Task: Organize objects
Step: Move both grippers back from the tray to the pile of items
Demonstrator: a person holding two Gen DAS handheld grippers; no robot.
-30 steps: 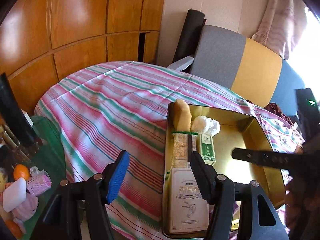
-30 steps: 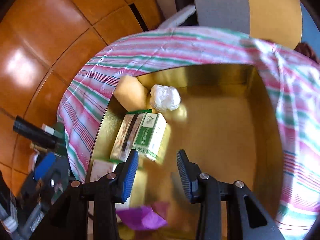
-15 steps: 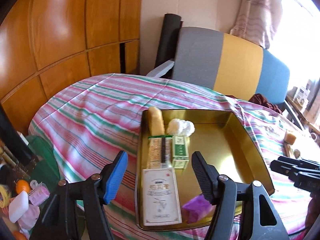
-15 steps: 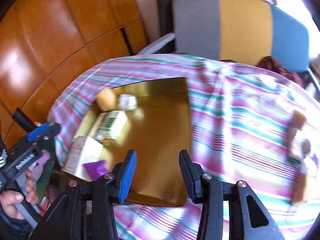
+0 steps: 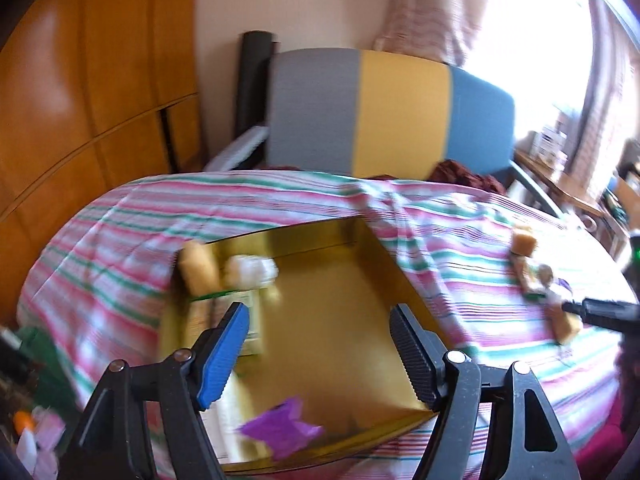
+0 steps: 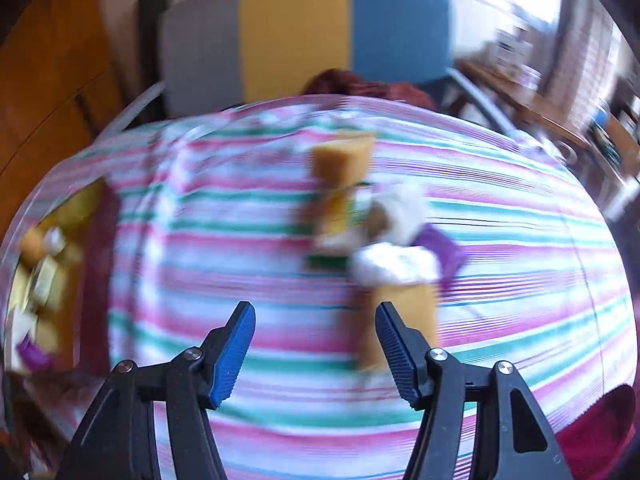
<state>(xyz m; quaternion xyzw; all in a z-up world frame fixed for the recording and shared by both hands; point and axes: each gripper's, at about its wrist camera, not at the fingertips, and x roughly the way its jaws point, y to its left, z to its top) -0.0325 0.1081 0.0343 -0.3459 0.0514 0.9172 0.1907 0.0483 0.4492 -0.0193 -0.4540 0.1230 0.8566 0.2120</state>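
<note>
1. Tool on our right [image 6: 316, 344] now hangs over the loose pile [image 6: 372, 236] on the striped cloth [image 6: 200, 272], where 1 second ago it sat over the gold tray [image 5: 340, 320]. Its jaws have just been opening and stand fairly wide with nothing between them.
2. Our left tool [image 5: 318, 352] has swung the same way and now looks across the tray's right half; its jaws have also just been opening, wide and empty.
3. A purple wrapper [image 5: 280, 432] lies at the tray's near edge, which 1 second ago showed none there. We judge 1 item is delivered and the next pick lies in the pile.
4. The tray is a shallow metal box with a glossy gold floor and upright walls. Along its left side sit a tan sponge-like roll [image 5: 198, 268], a white crinkled ball [image 5: 250, 270] and flat printed cartons [image 5: 252, 320].
5. The pile looks soft: tan porous blocks [image 6: 342, 158], white fluffy wads, a purple scrap. Blur hides finer detail.
6. The cloth on the counter is thin, wrinkled fabric in pink, green and white stripes.
</note>
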